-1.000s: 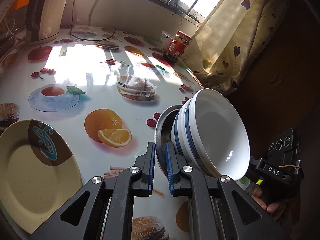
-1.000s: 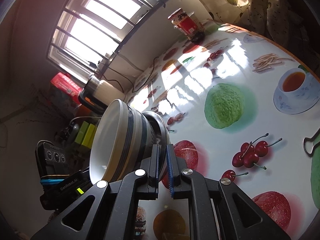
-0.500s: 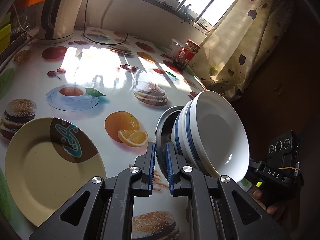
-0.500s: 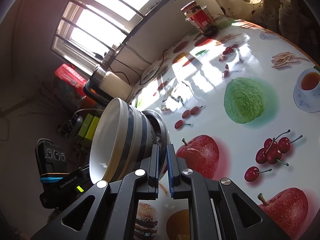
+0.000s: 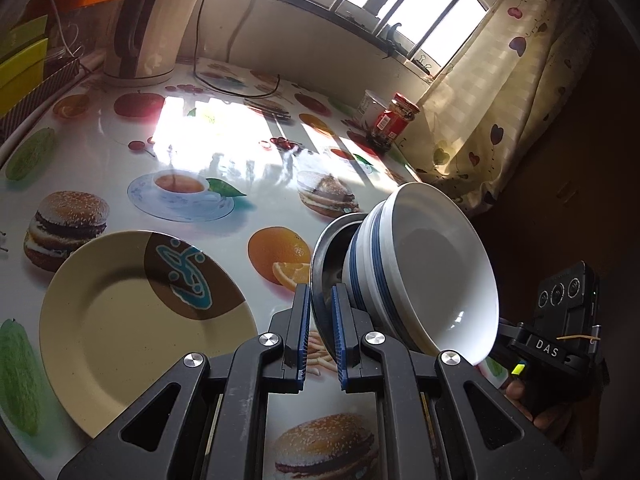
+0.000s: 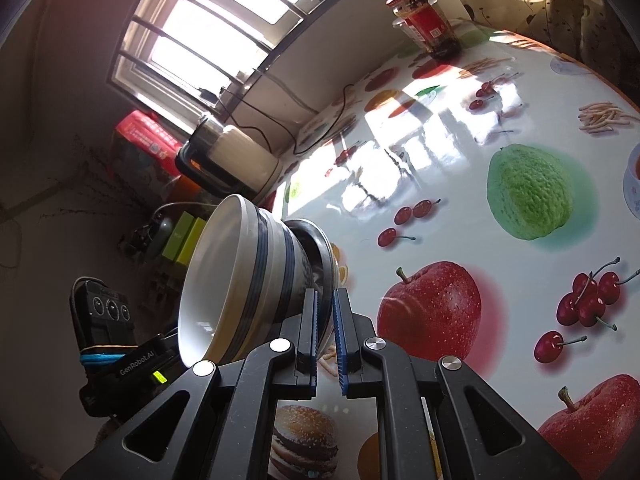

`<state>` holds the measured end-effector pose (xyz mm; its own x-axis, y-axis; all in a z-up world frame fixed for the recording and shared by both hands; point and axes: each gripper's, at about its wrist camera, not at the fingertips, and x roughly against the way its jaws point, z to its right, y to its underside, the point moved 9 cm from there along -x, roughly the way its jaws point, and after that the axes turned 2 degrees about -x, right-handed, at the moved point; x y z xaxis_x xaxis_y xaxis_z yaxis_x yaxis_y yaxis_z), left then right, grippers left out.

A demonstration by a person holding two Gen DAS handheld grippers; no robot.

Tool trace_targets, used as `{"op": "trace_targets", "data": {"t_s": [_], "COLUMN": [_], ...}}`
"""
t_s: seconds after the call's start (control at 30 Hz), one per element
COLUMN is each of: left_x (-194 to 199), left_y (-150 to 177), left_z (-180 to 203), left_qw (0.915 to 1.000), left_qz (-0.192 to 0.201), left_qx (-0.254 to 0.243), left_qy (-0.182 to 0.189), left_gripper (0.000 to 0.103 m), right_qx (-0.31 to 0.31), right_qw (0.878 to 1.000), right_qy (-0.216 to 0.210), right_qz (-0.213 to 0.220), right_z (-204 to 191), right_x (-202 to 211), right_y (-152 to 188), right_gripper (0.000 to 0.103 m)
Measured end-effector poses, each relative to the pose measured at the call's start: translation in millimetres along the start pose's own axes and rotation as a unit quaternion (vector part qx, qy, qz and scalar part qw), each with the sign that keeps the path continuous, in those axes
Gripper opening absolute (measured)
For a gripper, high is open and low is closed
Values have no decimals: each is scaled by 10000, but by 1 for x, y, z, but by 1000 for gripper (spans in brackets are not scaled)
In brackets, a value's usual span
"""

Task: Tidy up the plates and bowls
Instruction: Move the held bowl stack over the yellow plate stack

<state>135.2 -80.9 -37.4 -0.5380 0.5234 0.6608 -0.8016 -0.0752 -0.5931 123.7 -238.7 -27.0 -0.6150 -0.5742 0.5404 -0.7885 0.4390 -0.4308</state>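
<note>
Now both grippers (image 5: 322,328) (image 6: 326,330) clamp metal plate (image 5: 320,256), bowls (image 5: 420,268) atop

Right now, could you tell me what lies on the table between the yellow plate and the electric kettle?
In the left wrist view, only printed tablecloth lies between the yellow plate and the electric kettle: its burger, teacup and apple pictures, no real object.

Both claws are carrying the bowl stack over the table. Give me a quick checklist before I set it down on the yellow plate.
1. Left claw clamped on metal plate rim: ok.
2. Right claw clamped on the same rim, opposite side: ok.
3. Striped bowls seated on the metal plate: cannot tell; the stack looks steeply tilted.
4. Yellow plate bare, nothing on it: ok.
5. Stack level for set-down: not ok.
6. Red jar and kettle far from the path: ok.
</note>
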Motion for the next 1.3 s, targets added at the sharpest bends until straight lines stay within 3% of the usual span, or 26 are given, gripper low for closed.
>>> {"op": "trace_targets", "data": {"t_s": [1.3], "left_x": [36], "left_y": [1], "left_z": [-54], "left_qw": [9983], "left_qz": [282], "left_qx": [437], "left_qy": [-257], "left_gripper": [11], "right_qx": [297], "right_qw": [9984], "right_qy": [-186], "right_qz": [-450], "right_z": [-43], "right_x": [-50], "right_y": [15], "right_gripper": [10]}}
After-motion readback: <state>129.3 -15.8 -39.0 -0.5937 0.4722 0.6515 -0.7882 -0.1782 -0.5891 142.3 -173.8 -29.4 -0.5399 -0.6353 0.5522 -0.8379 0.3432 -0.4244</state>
